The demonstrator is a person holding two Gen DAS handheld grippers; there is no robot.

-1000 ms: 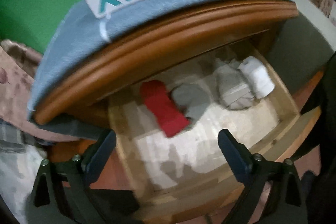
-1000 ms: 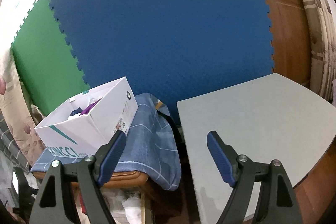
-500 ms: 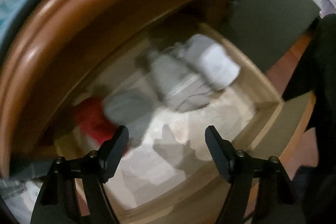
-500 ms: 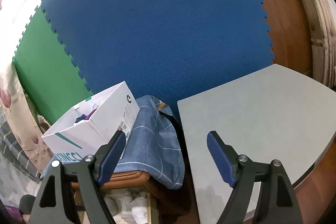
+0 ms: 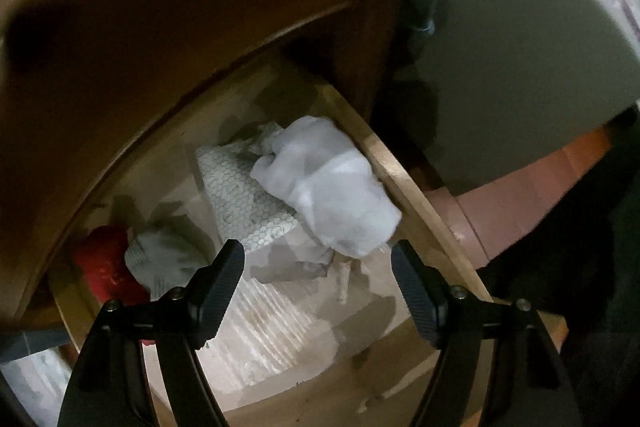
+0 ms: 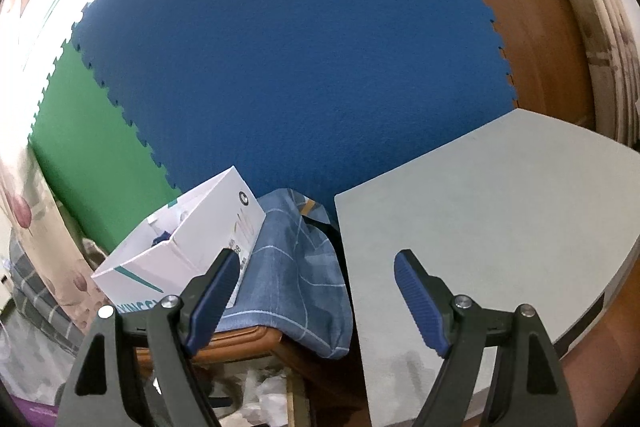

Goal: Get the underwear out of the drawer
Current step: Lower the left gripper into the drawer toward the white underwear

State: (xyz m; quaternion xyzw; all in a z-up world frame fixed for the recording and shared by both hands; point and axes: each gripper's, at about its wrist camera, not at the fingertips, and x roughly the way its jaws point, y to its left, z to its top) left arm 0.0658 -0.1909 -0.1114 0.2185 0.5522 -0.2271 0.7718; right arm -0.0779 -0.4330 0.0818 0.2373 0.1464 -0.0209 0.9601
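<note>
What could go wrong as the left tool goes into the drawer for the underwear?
1. The left tool is open with nothing between its fingers, and the white garment overlaps the patterned one, so a grab may lift both or neither.
2. The white garment lies against the drawer's side wall; a finger could catch on that wall.
3. The cabinet top overhangs the drawer, so lifting straight up may bump it.

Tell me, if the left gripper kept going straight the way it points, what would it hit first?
Probably the patterned cloth in the drawer, beside the white bundle; depth is unclear.
</note>
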